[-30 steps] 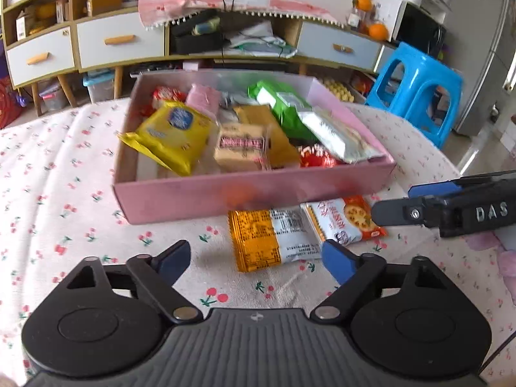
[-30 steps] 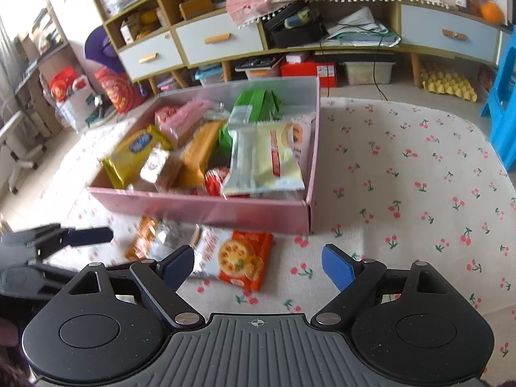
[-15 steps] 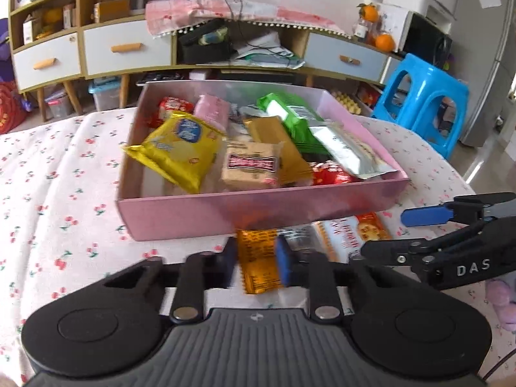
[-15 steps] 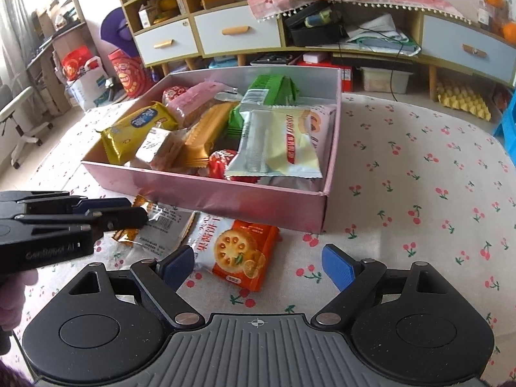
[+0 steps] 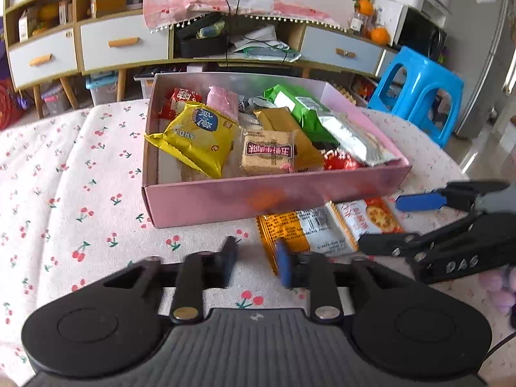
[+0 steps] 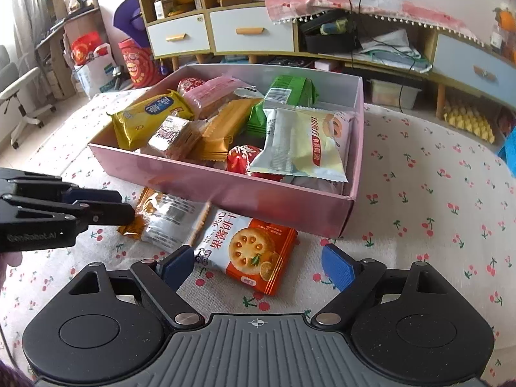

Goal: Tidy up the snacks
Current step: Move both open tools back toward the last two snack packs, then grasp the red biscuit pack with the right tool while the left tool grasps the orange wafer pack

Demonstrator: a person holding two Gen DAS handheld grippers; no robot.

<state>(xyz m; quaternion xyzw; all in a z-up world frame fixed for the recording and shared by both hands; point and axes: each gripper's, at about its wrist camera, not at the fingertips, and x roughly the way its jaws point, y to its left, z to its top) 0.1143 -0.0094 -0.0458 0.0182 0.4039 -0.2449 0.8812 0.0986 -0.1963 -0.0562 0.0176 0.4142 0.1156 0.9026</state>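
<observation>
A pink box [image 5: 225,198] [image 6: 225,190] full of snack packets stands on the cherry-print tablecloth. Two packets lie on the cloth in front of it: an orange-and-silver packet [image 5: 300,232] [image 6: 164,216] and a white-and-orange biscuit packet [image 5: 367,217] [image 6: 248,246]. My left gripper [image 5: 256,259] is partly closed and empty, with its right fingertip at the near edge of the orange-and-silver packet; in the right wrist view [image 6: 125,208] its tip touches that packet's left end. My right gripper [image 6: 258,262] is open and empty, just short of the biscuit packet; it also shows in the left wrist view [image 5: 380,222].
Behind the table stand a wooden cabinet [image 5: 122,45] with white drawers, a blue plastic stool [image 5: 416,93] at the right, and a white office chair [image 6: 19,96] at the left. The tablecloth [image 6: 435,213] stretches right of the box.
My left gripper narrowed from wide open to partly closed and shifted left, now reaching the orange-and-silver packet's edge. My right gripper came closer to the biscuit packet and stays open.
</observation>
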